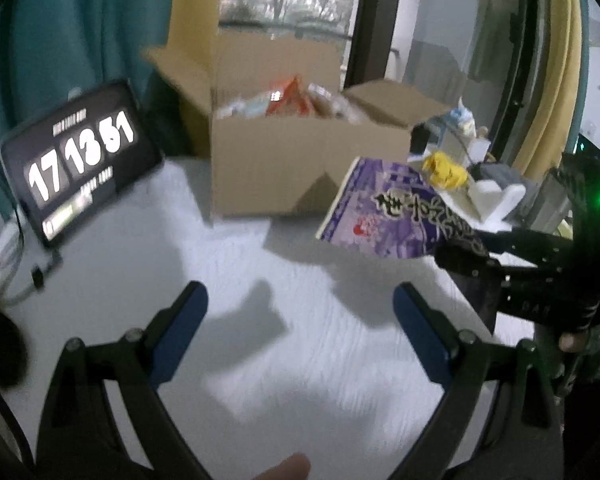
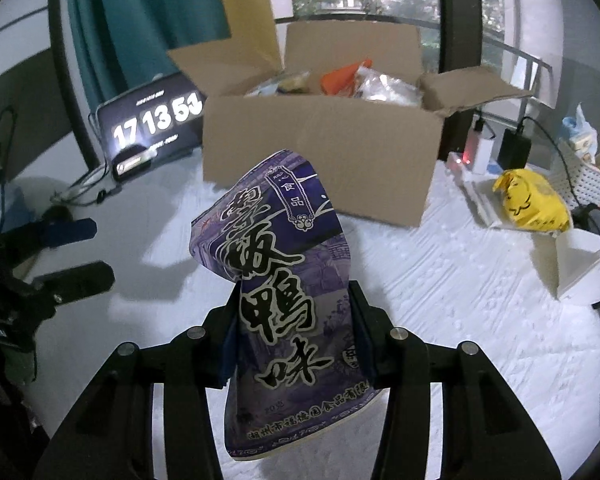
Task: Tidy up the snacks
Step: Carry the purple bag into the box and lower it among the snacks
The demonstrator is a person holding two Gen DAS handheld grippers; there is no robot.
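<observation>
My right gripper (image 2: 294, 300) is shut on a purple snack packet (image 2: 276, 264) with black characters and holds it above the white table. The packet also shows in the left wrist view (image 1: 384, 208), in front of an open cardboard box (image 1: 300, 164) that holds several snacks. The box stands just beyond the packet in the right wrist view (image 2: 320, 152). My left gripper (image 1: 300, 300) is open and empty over the white table (image 1: 228, 264). It also shows at the left edge of the right wrist view (image 2: 80, 248).
A tablet showing a clock (image 1: 80, 160) leans at the back left, with cables beside it. A yellow snack bag (image 2: 532, 200) lies at the right near a white basket (image 2: 580, 176), chargers (image 2: 496, 148) and a white stand (image 2: 580, 268).
</observation>
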